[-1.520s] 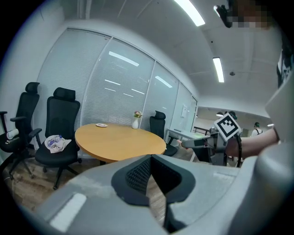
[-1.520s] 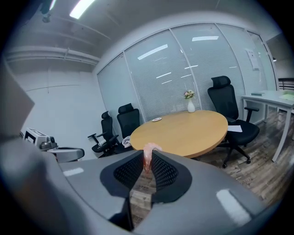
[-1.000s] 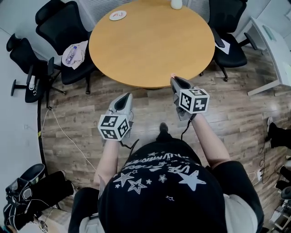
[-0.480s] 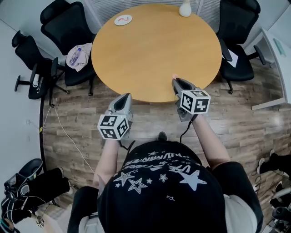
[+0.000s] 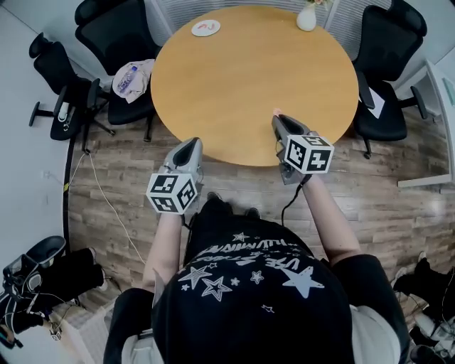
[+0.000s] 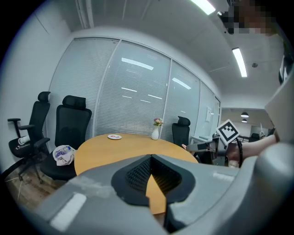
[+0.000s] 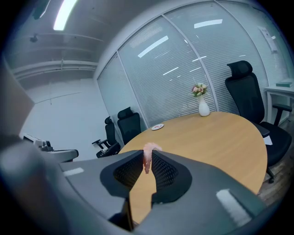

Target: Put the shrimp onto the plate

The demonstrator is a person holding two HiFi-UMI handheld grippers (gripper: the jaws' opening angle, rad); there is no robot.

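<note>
at the near table point(image 5: 249, 78) edge, right gripper point(image 5: 277, 119) clamped on shrimp point(image 7: 147, 158); left gripper point(image 5: 190, 144) jaws together, empty; plate point(image 5: 205, 28) at far rim.

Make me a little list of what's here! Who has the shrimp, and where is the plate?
shrimp: pinched in the right gripper, over the table's near side
left gripper: shut, nothing in it
plate: far side of the round table, no shrimp on it yet
vase: far edge, holding flowers
</note>
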